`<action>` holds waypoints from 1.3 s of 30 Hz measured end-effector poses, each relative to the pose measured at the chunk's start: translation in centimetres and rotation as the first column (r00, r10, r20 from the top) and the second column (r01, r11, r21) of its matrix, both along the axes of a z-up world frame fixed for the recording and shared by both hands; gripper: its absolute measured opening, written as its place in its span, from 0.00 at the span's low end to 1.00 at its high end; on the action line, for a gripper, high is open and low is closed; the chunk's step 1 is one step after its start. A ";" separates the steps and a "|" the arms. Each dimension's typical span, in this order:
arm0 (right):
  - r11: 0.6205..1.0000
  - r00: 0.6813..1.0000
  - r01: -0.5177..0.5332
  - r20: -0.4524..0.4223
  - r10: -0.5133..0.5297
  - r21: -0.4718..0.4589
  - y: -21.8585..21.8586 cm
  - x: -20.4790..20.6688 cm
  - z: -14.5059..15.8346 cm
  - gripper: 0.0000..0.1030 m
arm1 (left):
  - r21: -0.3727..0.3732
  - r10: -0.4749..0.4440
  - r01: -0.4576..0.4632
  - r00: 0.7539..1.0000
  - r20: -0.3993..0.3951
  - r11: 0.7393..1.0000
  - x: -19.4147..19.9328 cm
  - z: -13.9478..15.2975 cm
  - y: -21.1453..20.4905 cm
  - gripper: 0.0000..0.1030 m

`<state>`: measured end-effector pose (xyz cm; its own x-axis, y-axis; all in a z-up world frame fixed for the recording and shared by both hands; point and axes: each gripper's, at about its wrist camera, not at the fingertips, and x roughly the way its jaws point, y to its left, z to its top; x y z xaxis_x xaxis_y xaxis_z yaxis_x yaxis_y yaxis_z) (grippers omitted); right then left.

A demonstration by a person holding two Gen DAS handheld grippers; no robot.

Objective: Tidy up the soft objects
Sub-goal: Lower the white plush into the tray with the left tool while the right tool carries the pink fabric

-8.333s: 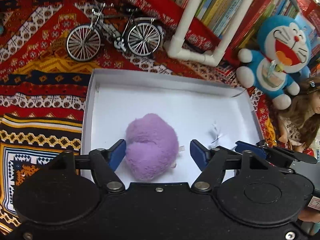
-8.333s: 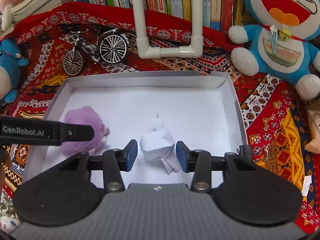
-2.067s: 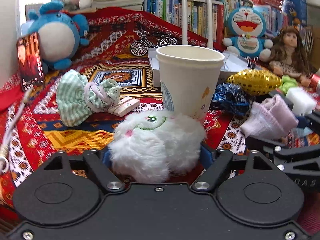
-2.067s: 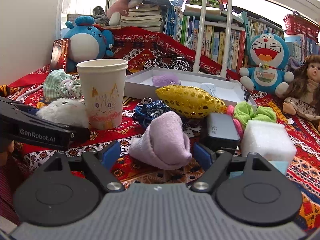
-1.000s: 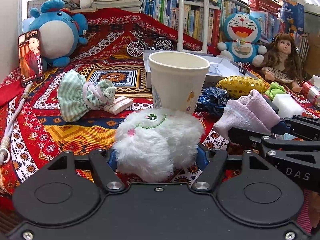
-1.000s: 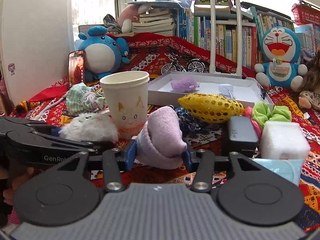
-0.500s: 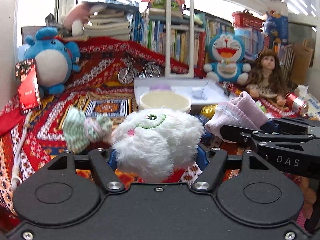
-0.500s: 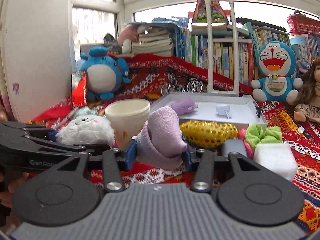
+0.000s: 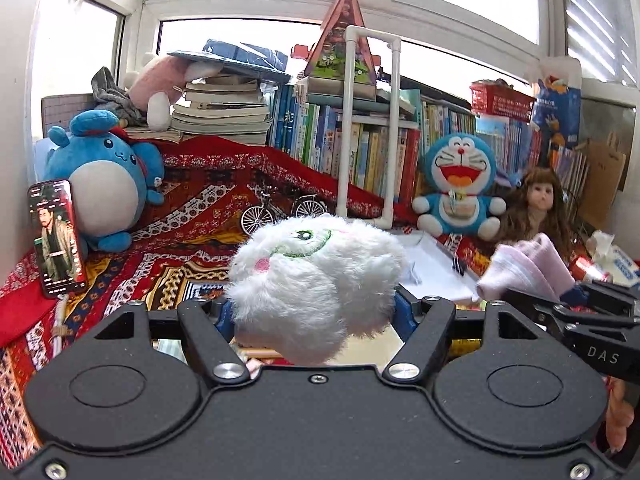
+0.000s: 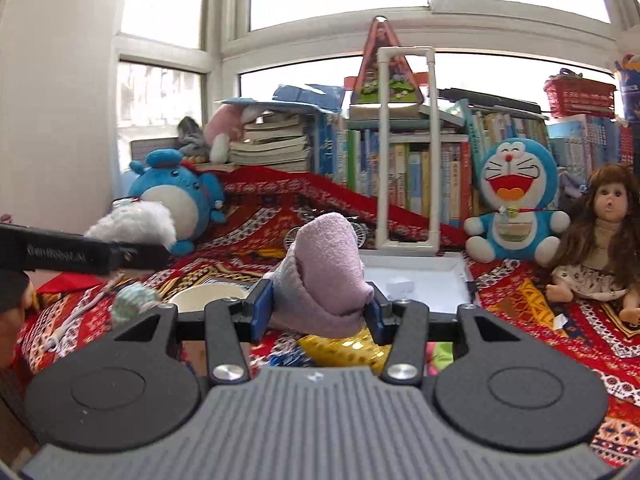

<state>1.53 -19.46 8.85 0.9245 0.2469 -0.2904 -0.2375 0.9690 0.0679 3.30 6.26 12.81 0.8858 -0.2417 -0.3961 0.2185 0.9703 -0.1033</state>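
Note:
My left gripper [image 9: 314, 314] is shut on a white fluffy plush toy [image 9: 312, 280] and holds it in the air above the patterned cloth. My right gripper [image 10: 318, 308] is shut on a folded pink towel [image 10: 324, 276], also lifted; the towel shows at the right of the left wrist view [image 9: 524, 268]. The white plush shows at the left of the right wrist view [image 10: 132, 222]. The white box [image 10: 460, 276] lies ahead on the cloth, with a small white paper piece [image 10: 400, 284] inside; its corner shows in the left wrist view [image 9: 436, 268].
A paper cup [image 10: 208, 298], a green-striped cloth [image 10: 134, 300] and a yellow mesh object [image 10: 340, 348] lie below. A toy bicycle [image 9: 280, 210], white pipe frame [image 10: 406, 148], Doraemon plush [image 10: 516, 204], doll [image 10: 600, 240], blue plush [image 9: 100, 184], phone [image 9: 58, 236] and books stand around.
Both grippers have risen higher with their loads. The cup and the items on the cloth have dropped low in both views, and the box now lies ahead.

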 end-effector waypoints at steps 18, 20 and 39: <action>0.996 0.975 0.065 -0.210 -0.075 -0.053 -5.1 11.7 4.3 0.51 | -0.043 -0.153 0.147 0.934 -0.322 0.988 15.1 4.0 -2.9 0.68; 0.997 0.966 0.063 -0.249 -0.073 -0.048 -5.3 13.3 4.1 0.51 | -0.063 -0.163 0.150 0.904 -0.395 0.987 17.3 3.2 -3.8 0.68; 0.997 0.857 0.072 -0.514 -0.040 0.042 -6.1 21.5 -2.6 0.51 | -0.039 -0.110 0.117 0.698 -0.708 0.992 28.4 -5.8 -8.2 0.68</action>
<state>23.02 -25.54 6.28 0.6618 0.2299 -0.7135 -0.0990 0.9703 0.2207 31.75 -1.89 6.97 0.3098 -0.3155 -0.8969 0.1931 0.9446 -0.2655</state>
